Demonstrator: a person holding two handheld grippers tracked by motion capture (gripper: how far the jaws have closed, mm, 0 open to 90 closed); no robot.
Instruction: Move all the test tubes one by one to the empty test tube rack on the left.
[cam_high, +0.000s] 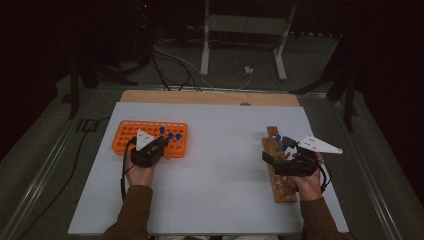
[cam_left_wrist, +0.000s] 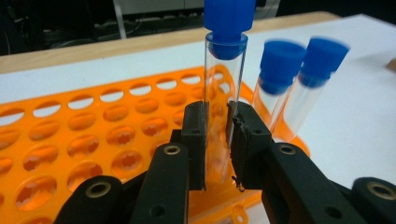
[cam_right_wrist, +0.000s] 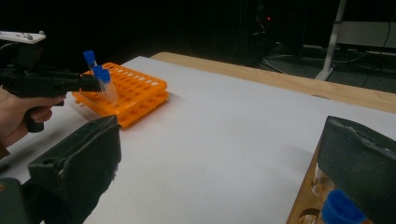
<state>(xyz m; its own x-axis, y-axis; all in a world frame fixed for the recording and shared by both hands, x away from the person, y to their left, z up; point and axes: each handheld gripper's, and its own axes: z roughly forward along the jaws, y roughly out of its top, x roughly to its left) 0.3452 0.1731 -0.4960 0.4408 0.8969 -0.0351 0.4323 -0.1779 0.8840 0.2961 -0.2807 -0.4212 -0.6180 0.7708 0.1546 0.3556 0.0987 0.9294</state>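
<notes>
Tube (cam_left_wrist: 223, 93): my left tongs (cam_left_wrist: 217, 144) pinch it upright over the orange rack (cam_left_wrist: 93, 140); its foot is hidden behind the pads.
Neighbour tubes (cam_left_wrist: 292, 79): blurred, tilted, in the rack.
Right tongs (cam_right_wrist: 224, 186): I see them spread over the wooden rack (cam_high: 280, 185); a blue cap (cam_right_wrist: 341, 212) is cut off.

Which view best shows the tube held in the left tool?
The left gripper view: the tube stands upright and close up, clamped between the left tool pads above the orange rack. The high view shows just its blue cap; the right gripper view shows it small and distant.
</notes>
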